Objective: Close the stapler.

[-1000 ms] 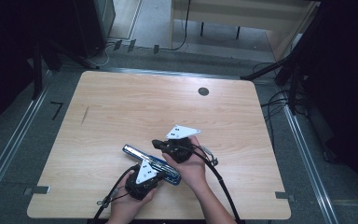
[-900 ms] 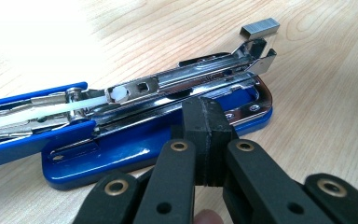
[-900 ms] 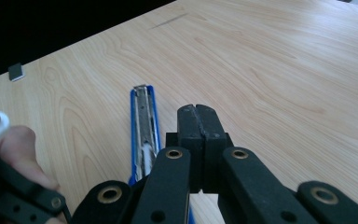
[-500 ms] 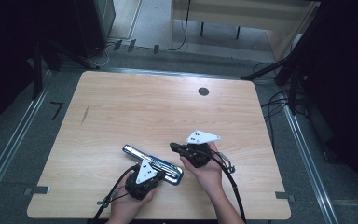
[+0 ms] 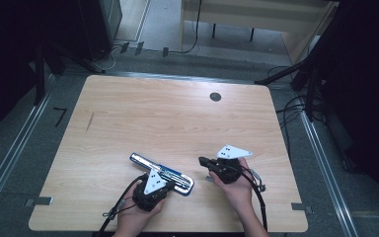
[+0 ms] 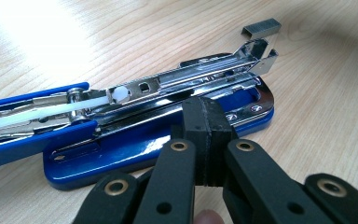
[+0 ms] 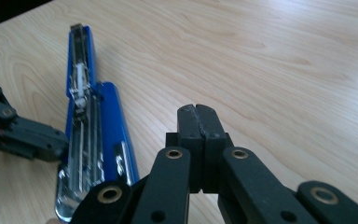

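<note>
A blue stapler (image 5: 160,172) lies folded open flat on the wooden table (image 5: 177,118), its chrome staple channel (image 6: 186,81) facing up. A short strip of staples (image 6: 261,29) sits on the table just past the channel's tip. My left gripper (image 5: 166,180) is shut with nothing between its pads (image 6: 204,121), and their tips rest against the stapler's blue base (image 6: 135,151). My right gripper (image 5: 202,160) hovers to the right of the stapler (image 7: 107,126), apart from it, its pads (image 7: 198,121) pressed together and empty.
A round black cable hole (image 5: 215,97) sits near the table's far edge. A dark scratch (image 5: 90,122) marks the left side. Cables trail from both grippers off the near edge. Metal rails and floor cables border the table.
My right gripper has drawn back to the right, away from the stapler's end where it was a second ago. The left gripper and the stapler have stayed put.
</note>
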`<state>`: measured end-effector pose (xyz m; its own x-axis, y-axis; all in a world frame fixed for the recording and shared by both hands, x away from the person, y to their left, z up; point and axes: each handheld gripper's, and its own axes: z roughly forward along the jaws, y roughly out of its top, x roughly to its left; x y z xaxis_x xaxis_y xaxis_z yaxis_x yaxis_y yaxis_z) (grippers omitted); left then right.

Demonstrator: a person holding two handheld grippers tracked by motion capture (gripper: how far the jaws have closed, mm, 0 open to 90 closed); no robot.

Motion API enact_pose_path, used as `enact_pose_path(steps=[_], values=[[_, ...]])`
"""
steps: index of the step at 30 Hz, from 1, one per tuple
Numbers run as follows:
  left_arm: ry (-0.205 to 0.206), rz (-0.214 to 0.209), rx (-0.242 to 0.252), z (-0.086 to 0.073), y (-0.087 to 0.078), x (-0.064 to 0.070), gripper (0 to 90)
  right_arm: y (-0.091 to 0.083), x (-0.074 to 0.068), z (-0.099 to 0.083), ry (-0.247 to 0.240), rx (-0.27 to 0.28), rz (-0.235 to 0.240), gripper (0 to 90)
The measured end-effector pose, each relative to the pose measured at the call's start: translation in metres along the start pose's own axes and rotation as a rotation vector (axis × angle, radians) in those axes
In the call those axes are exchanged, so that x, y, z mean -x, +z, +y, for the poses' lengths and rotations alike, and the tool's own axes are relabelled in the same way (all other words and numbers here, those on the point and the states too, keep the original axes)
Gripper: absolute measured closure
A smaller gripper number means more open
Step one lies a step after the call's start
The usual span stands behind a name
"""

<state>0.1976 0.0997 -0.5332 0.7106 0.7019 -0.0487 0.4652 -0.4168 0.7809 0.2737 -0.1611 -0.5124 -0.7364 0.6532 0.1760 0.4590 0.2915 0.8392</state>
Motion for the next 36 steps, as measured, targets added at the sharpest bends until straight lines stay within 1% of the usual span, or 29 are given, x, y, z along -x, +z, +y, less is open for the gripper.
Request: enact_pose_path(steps=[3, 7, 11, 16, 20, 22, 25, 26, 29, 34, 36], values=[[0.000, 0.000, 0.000, 0.000, 0.000, 0.000, 90.0, -0.005, 0.005, -0.006, 0.010, -0.006, -0.011, 90.0], [0.000, 0.001, 0.000, 0.000, 0.000, 0.000, 90.0, -0.011, 0.012, -0.015, 0.011, -0.017, -0.034, 90.0], [0.000, 0.001, 0.000, 0.000, 0.000, 0.000, 90.0, -0.018, 0.018, -0.023, 0.019, -0.021, -0.047, 90.0], [0.000, 0.002, 0.000, 0.000, 0.000, 0.000, 90.0, -0.027, 0.025, -0.029, 0.041, -0.021, -0.057, 90.0], [0.000, 0.002, 0.000, 0.000, 0.000, 0.000, 90.0, -0.034, 0.029, -0.034, 0.045, -0.023, -0.070, 90.0], [0.000, 0.002, 0.000, 0.000, 0.000, 0.000, 90.0, -0.037, 0.032, -0.037, 0.052, -0.016, -0.080, 90.0], [-0.003, -0.001, 0.001, 0.000, 0.000, 0.000, 90.0, -0.042, 0.037, -0.042, 0.076, 0.004, -0.094, 90.0], [-0.006, -0.003, 0.001, 0.000, 0.000, -0.001, 90.0, -0.042, 0.037, -0.043, 0.088, 0.007, -0.095, 90.0], [-0.009, -0.005, 0.002, 0.000, 0.000, -0.001, 90.0, -0.042, 0.037, -0.043, 0.093, 0.011, -0.093, 90.0], [-0.008, -0.004, 0.001, 0.000, 0.000, -0.001, 90.0, -0.035, 0.030, -0.046, 0.068, -0.024, -0.077, 90.0], [-0.006, -0.003, 0.002, 0.000, 0.000, -0.001, 90.0, -0.033, 0.028, -0.047, 0.066, -0.030, -0.067, 90.0]])
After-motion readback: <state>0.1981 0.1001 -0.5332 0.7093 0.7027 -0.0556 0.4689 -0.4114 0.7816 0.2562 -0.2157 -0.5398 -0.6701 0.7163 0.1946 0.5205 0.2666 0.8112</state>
